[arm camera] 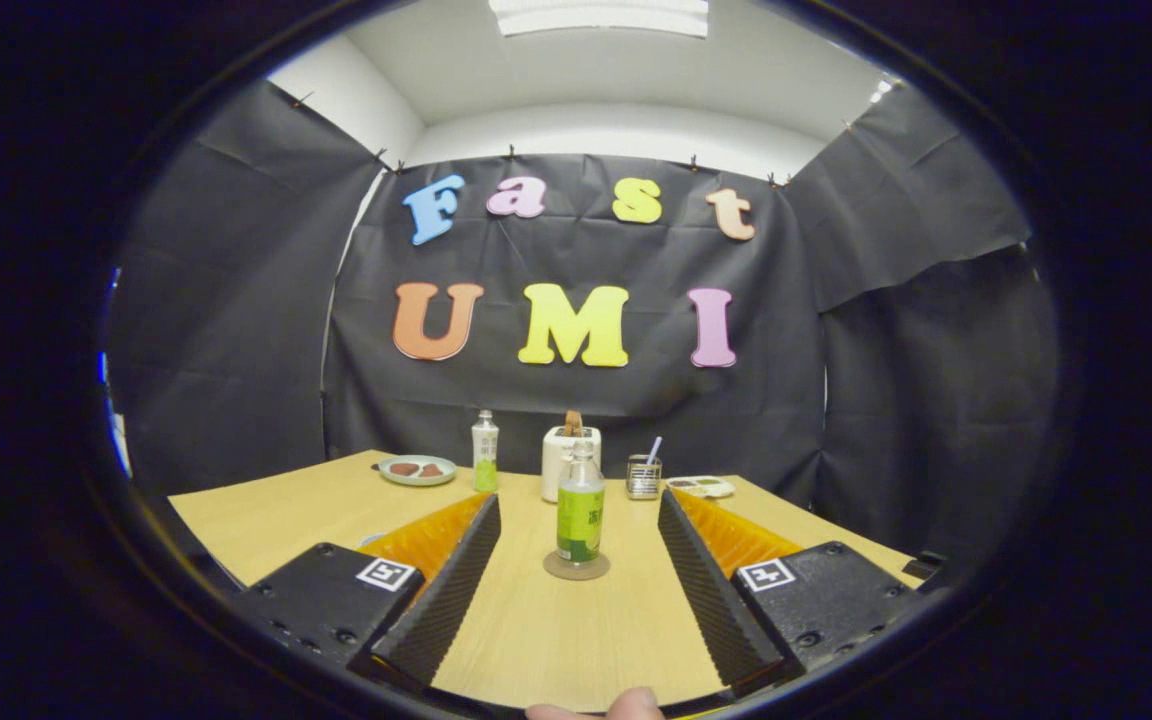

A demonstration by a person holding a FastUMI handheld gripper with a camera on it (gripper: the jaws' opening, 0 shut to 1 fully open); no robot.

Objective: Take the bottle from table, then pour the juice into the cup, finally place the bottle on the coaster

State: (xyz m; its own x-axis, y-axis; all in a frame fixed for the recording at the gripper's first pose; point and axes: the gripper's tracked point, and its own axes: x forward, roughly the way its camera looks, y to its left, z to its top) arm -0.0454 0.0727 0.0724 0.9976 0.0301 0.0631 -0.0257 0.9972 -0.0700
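Just ahead of the gripper [576,590], whose fingers stand wide apart holding nothing, the bottle [580,510] stands upright on the coaster [576,567]; placement looks done, and the cup cannot be picked out.

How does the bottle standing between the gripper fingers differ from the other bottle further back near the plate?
The near bottle stands on a round coaster, between the open gripper fingers; the far bottle stands directly on the table, beside the plate. The near bottle is clear above its green label; the far bottle looks white above a green base. Both stand upright.
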